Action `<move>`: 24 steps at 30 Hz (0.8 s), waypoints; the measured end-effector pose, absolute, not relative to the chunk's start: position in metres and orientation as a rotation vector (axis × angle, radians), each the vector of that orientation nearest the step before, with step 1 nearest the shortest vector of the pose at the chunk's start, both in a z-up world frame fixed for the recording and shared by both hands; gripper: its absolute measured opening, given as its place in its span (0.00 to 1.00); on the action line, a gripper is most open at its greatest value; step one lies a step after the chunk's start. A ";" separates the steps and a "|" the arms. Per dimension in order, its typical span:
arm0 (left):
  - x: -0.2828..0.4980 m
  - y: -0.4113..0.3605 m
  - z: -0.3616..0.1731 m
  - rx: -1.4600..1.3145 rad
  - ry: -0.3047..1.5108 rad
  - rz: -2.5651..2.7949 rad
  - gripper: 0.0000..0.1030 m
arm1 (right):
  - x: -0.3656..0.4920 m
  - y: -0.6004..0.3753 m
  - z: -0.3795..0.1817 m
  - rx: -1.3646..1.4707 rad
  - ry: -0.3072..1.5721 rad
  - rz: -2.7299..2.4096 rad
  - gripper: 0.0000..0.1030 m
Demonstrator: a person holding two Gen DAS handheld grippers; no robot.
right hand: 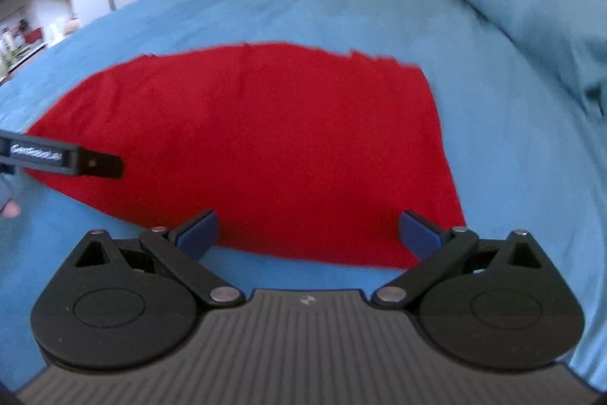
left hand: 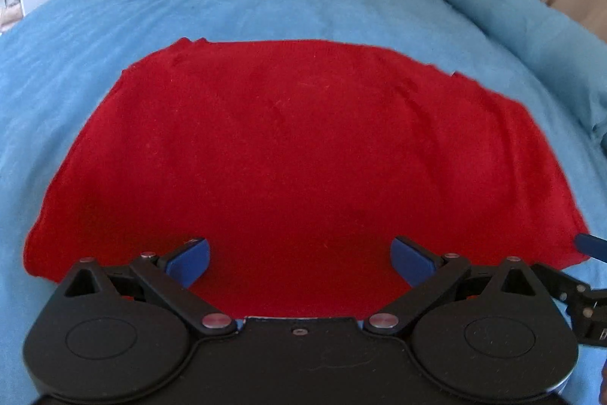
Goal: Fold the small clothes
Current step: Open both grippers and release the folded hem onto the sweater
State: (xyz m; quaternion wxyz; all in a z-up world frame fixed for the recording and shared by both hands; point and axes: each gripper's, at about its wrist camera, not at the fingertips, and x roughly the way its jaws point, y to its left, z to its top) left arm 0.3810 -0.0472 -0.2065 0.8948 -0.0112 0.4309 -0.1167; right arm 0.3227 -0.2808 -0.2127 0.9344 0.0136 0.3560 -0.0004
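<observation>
Red cloth [left hand: 303, 154] lies flat on blue bed [left hand: 265, 6], near edge toward tongs. Left tongs [left hand: 299, 259] and right tongs [right hand: 307, 232] both spread apart, empty. Judged step: pre-grasp. Next: pinch near corners, fold away.

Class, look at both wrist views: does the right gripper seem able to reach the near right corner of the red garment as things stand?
Probably yes. The right gripper is open just above the red garment, whose near right corner lies flat on the blue bedspread by its right finger, with nothing between.
</observation>
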 end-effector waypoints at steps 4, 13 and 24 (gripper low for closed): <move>0.379 -0.051 -0.210 0.028 0.886 -0.242 1.00 | 0.316 -0.293 -0.226 0.087 0.724 -0.010 1.00; 0.382 -0.056 -0.211 0.036 0.883 -0.239 1.00 | 0.288 -0.301 -0.214 0.150 0.740 -0.079 1.00; 0.387 -0.059 -0.206 0.005 0.886 -0.252 1.00 | 0.308 -0.330 -0.233 0.318 0.636 -0.149 1.00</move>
